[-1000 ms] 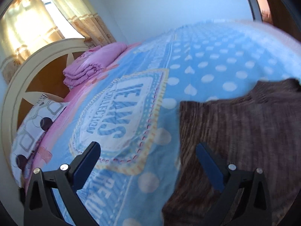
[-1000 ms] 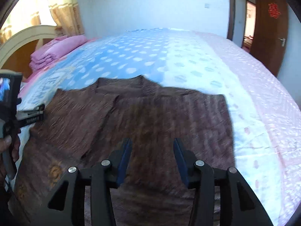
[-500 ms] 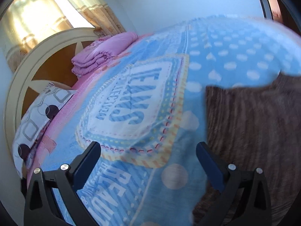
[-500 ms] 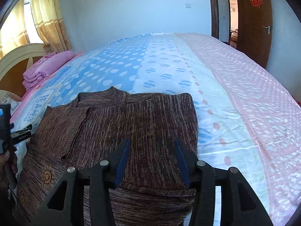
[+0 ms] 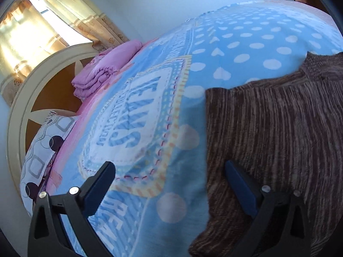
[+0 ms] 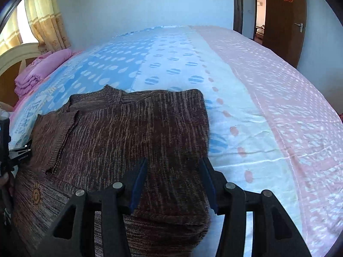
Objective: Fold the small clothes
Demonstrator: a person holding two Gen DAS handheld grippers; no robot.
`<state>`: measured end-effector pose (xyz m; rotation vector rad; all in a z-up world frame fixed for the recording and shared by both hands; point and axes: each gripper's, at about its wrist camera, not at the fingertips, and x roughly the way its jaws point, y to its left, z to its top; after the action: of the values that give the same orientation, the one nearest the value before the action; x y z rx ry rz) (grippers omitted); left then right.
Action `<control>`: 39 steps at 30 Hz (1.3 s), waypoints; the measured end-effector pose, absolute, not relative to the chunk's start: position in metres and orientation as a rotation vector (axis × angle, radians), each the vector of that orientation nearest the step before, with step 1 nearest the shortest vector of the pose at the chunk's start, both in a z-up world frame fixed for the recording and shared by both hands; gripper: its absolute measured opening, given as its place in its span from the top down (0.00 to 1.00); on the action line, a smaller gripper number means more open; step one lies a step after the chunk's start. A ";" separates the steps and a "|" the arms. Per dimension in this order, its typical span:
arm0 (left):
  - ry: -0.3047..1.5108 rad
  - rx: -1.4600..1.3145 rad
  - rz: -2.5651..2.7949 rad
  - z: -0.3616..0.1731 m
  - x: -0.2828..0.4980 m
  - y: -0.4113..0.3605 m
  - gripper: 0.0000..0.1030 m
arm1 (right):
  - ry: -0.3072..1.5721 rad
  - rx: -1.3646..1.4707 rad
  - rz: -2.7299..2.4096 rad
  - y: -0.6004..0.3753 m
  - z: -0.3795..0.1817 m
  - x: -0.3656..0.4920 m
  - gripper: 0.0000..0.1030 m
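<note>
Here both the left tool (image 5: pixel 169 172) and right tool (image 6: pixel 174 169) gape empty over the brown sweater (image 6: pixel 133 132), beside the blanket's (image 5: pixel 150 98) "JEANS" lettering.

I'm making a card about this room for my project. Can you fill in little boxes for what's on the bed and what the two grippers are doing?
clothing: brown knitted sweater, lying on the bed, both sides folded in over the middle
bed cover: blue spotted blanket
by the headboard: folded pink quilt
left gripper: open, holding nothing, over the sweater's left edge
right gripper: open, holding nothing, above the sweater
door: brown door, standing open
</note>
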<state>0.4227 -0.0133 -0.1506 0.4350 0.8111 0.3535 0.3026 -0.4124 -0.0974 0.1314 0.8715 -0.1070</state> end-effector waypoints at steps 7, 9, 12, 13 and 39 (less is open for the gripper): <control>0.800 0.436 0.420 -0.150 0.413 -0.007 0.00 | 0.919 0.095 -0.154 -0.421 -0.113 0.295 0.43; 0.800 0.433 0.436 -0.150 0.412 -0.004 0.00 | 0.912 0.129 -0.158 -0.429 -0.114 0.294 0.40; 0.790 0.430 0.450 -0.149 0.409 -0.001 0.00 | 0.904 0.152 -0.175 -0.439 -0.116 0.293 0.40; 0.789 0.424 0.451 -0.148 0.408 0.000 0.00 | 0.904 0.171 -0.167 -0.442 -0.116 0.293 0.40; 0.719 0.305 0.129 -0.090 0.214 0.025 0.00 | 0.863 0.154 -0.073 -0.395 -0.067 0.168 0.43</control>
<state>0.2140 0.0246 -0.0897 0.3052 0.7190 0.1286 0.1680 -0.3946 -0.0667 0.1539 0.8627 -0.0732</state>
